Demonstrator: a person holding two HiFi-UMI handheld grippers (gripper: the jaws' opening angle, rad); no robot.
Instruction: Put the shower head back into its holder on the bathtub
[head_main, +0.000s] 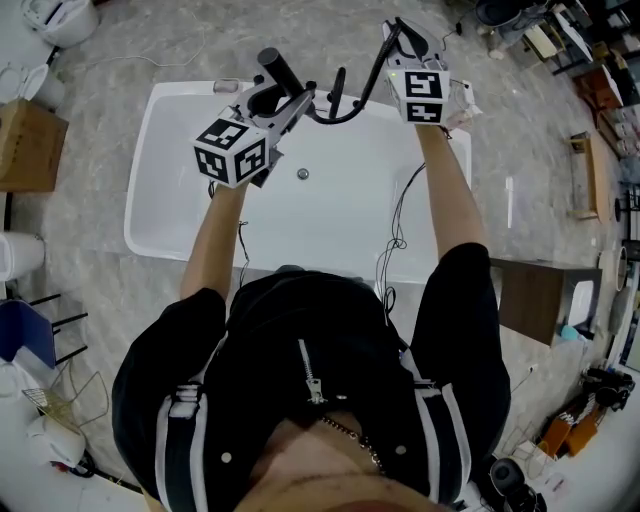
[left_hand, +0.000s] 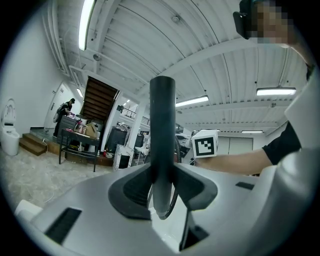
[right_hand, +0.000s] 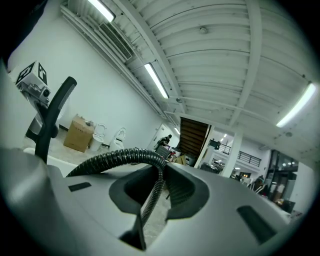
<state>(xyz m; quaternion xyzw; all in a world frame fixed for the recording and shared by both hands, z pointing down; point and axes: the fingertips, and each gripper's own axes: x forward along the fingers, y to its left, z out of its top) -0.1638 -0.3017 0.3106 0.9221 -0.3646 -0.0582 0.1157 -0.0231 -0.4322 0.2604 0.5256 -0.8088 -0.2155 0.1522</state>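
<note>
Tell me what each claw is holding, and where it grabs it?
The left claw grips the shower head by its dark handle, near its lower end. The right claw pinches the ribbed hose partway along.

1 bathtub (head_main: 140, 205), 1 shower head (left_hand: 162, 135), 1 ribbed hose (right_hand: 117, 157). 2 grippers: left gripper (left_hand: 162, 186), right gripper (right_hand: 156, 189). At 9 o'clock in the right gripper view: 1 cardboard box (right_hand: 80, 134), 2 toilets (right_hand: 99, 135).

Arms (head_main: 452, 200) stretched forward (both level): left hand-held gripper (head_main: 283, 100) clamps the shower head (head_main: 279, 70), right hand-held gripper (head_main: 397, 45) pinches the hose (head_main: 355, 100).
</note>
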